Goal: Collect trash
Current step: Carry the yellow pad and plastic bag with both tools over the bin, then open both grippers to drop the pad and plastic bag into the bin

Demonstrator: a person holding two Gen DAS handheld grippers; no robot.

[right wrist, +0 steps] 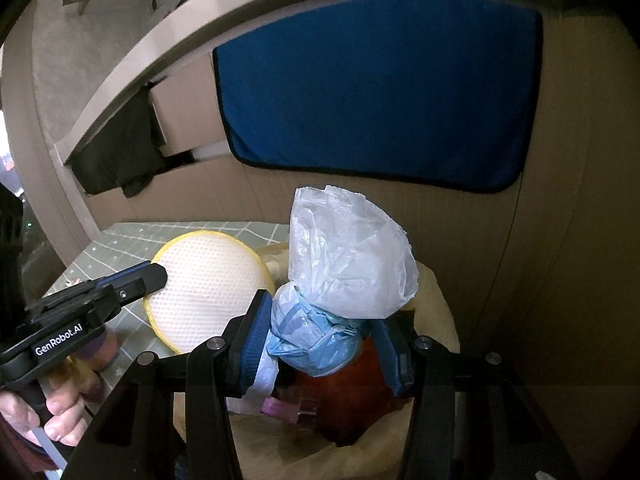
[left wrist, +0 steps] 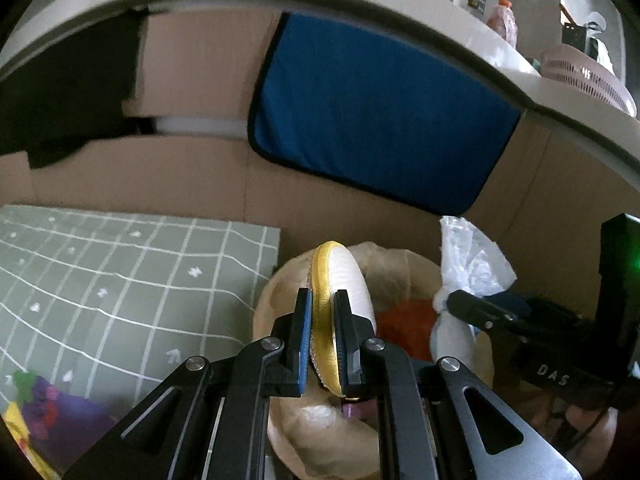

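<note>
My L gripper (left wrist: 323, 334) is clamped on the pad (left wrist: 340, 300), round, white mesh w/ yellow rim, held edge-on over the bin (left wrist: 276, 292); my R gripper (right wrist: 320, 344) is closed on a tied plastic bag (right wrist: 340, 280), white top, blue bottom, also over the bin; bin has a tan liner w/ orange stuff inside; green grid mat (left wrist: 120, 280) beside it; blue cloth (right wrist: 380, 92) hangs behind.

Round pad (left wrist: 344, 300): white mesh face, yellow rim; on edge, rim pinched between the left jaws.
Plastic bundle (right wrist: 344, 280): white bag twisted over crumpled blue film; upright, blue part clamped between the right jaws.
Trash bag (left wrist: 400, 268): tan, mouth open, directly below both sets of jaws; orange and pink scraps inside.
</note>
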